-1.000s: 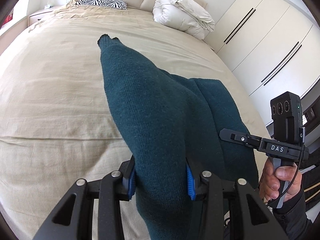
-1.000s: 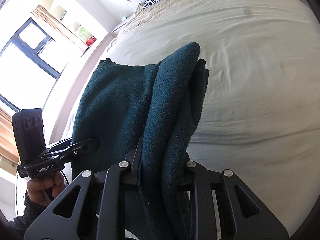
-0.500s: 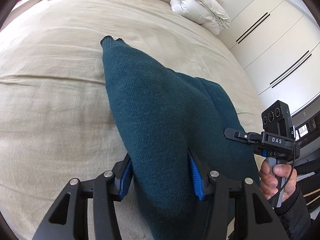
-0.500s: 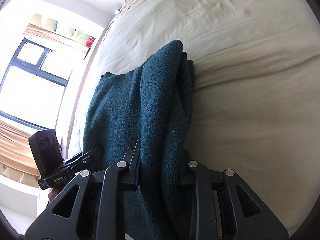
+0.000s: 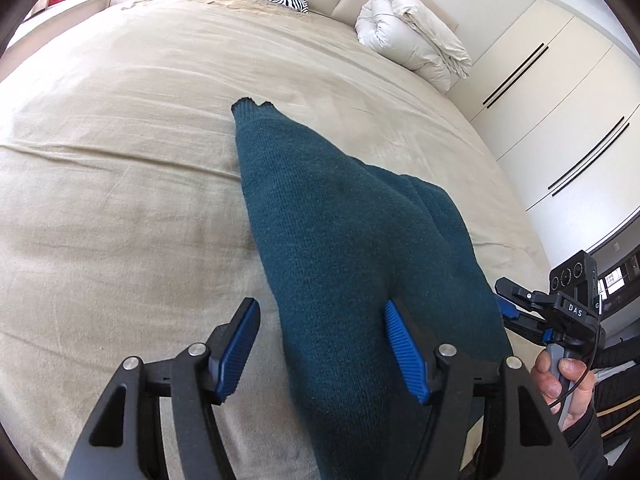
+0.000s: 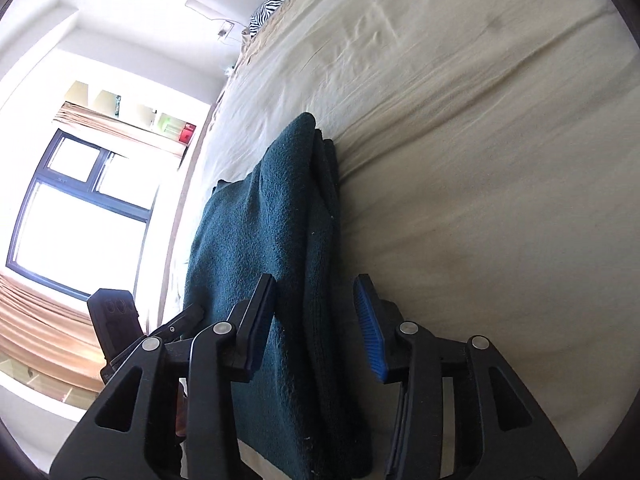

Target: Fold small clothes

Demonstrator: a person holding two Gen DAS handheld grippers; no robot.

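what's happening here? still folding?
A person with a gripper in each hand is folding a dark teal knit garment on the beige bed. It lies folded on the cover. Both the left gripper and the right gripper are opening, pads off the fabric, which lies between them.

Beige bed [image 5: 120, 200], white wardrobes [image 5: 560, 112], bright window [image 6: 80, 220]
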